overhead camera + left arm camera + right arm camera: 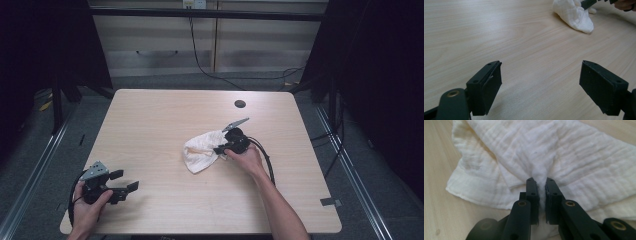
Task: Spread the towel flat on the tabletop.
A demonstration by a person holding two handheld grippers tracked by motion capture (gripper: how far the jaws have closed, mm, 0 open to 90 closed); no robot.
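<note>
A pale wood-grain rectangular bench (pixel 150 125) with rounded corners takes up the middle of the high view, with a small dark round hole (pixel 240 104) near its far edge. Beyond it stands a light cabinet front (pixel 160 45) with a dark cable (pixel 200 62) hanging down across it to the grey floor.

A crumpled white muslin cloth (pixel 200 152) lies slightly right of the bench's centre, bunched into a loose heap. In the right gripper view the cloth (pixel 574 157) spreads across the bench top, with a ridge of fabric pulled up between the black jaws.

The right claw (pixel 218 149) sits at the cloth's right edge, held by the person's right hand (pixel 247 160), with its grey three-cornered plate tilted up and its cable looping back toward the near edge. Its jaws are pressed nearly together, pinching a fold of the cloth; the right gripper view shows this right claw (pixel 541 182) with white fabric squeezed in the narrow gap.

The left claw (pixel 125 181) rests near the bench's near left corner, well apart from the cloth, gripped by the left hand (pixel 87 210). Its jaws are spread wide over bare wood, with nothing between them. In the left gripper view the cloth (pixel 574 15) lies far off at the upper right.
</note>
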